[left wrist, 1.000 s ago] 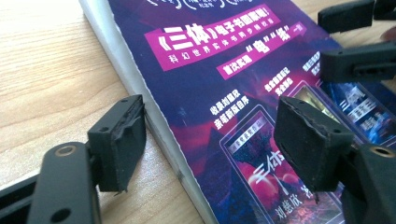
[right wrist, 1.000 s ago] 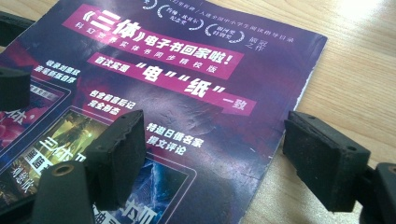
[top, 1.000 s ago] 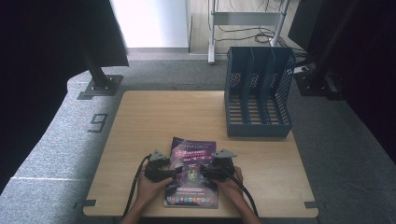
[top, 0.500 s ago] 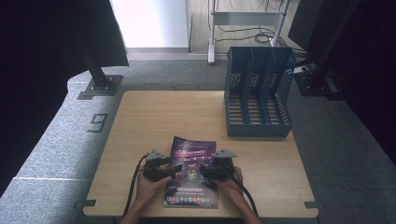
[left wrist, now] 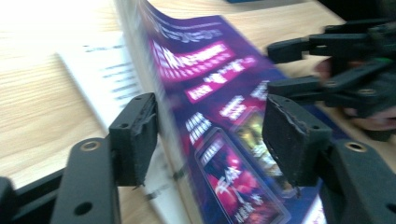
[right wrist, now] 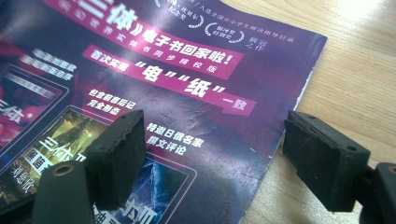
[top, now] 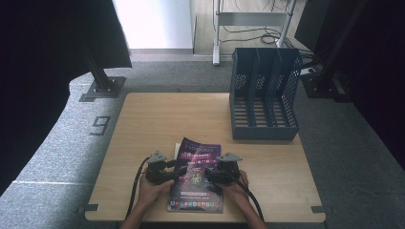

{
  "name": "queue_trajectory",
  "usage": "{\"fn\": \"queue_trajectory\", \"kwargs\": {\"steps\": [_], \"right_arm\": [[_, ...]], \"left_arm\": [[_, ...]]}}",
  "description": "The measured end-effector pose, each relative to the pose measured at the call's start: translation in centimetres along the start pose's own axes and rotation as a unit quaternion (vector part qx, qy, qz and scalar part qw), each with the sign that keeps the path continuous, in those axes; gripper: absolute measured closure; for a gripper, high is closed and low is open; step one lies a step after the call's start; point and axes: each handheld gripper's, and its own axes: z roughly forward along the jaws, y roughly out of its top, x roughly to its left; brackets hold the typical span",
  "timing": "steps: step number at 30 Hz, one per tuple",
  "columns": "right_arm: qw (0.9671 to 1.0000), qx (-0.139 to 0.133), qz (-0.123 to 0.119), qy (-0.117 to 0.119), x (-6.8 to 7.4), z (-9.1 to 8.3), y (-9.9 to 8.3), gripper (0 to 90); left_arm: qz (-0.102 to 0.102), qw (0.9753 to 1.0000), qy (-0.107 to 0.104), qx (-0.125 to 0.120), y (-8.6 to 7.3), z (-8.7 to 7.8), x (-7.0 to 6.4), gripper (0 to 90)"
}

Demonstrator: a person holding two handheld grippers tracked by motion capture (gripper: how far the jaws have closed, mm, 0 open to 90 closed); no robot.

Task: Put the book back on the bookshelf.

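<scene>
At the table's near edge, both tools — left tool (top: 168, 168), right tool (top: 213, 170) — gape unclenched around the magazine (top: 197, 179).

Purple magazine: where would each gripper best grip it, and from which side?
Judging by its flat pose, the magazine is best pinched at its long side edges: left gripper on the lifted left edge, right gripper straddling the right edge, each approaching from its own side.

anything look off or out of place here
The magazine isn't lying flat: in the left gripper view its purple cover is lifted off the white pages between the open left gripper. It also sits slightly askew to the table edge.
</scene>
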Motion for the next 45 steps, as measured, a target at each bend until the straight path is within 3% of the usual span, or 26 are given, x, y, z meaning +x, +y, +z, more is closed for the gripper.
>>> {"fn": "queue_trajectory", "kwargs": {"steps": [2,3,4,5,14,26,32,42,45], "right_arm": [[1.0,0.0,-0.001,0.0,0.0,0.0,0.0,21.2],[1.0,0.0,0.0,0.0,0.0,0.0,0.0,21.2],[1.0,0.0,0.0,0.0,0.0,0.0,0.0,21.2],[1.0,0.0,0.0,0.0,0.0,0.0,0.0,21.2],[1.0,0.0,0.0,0.0,0.0,0.0,0.0,21.2],[1.0,0.0,0.0,0.0,0.0,0.0,0.0,21.7],[1.0,0.0,0.0,-0.001,0.0,0.0,0.0,21.7],[1.0,0.0,0.001,0.0,0.0,0.0,0.0,21.8],[1.0,-0.001,0.001,-0.001,0.0,0.0,0.0,21.9]], "left_arm": [[0.007,0.9999,-0.004,0.009,0.0,0.2,-0.2,37.9],[0.029,0.999,0.025,0.023,0.1,0.8,-0.7,37.8],[0.029,0.999,0.025,0.023,0.1,0.8,-0.7,37.1],[0.041,0.9977,0.042,0.033,0.3,1.2,-0.8,36.4],[0.026,0.9973,0.061,0.032,1.6,2.3,0.3,37.2],[0.032,0.9961,0.067,0.046,1.7,4.1,0.8,42.9],[0.044,0.9949,0.085,0.031,1.2,4.3,0.2,44.0],[0.052,0.9942,0.092,0.021,1.3,4.5,0.1,56.9],[0.06,0.9928,0.103,0.008,1.2,4.4,-0.2,62.0]]}}
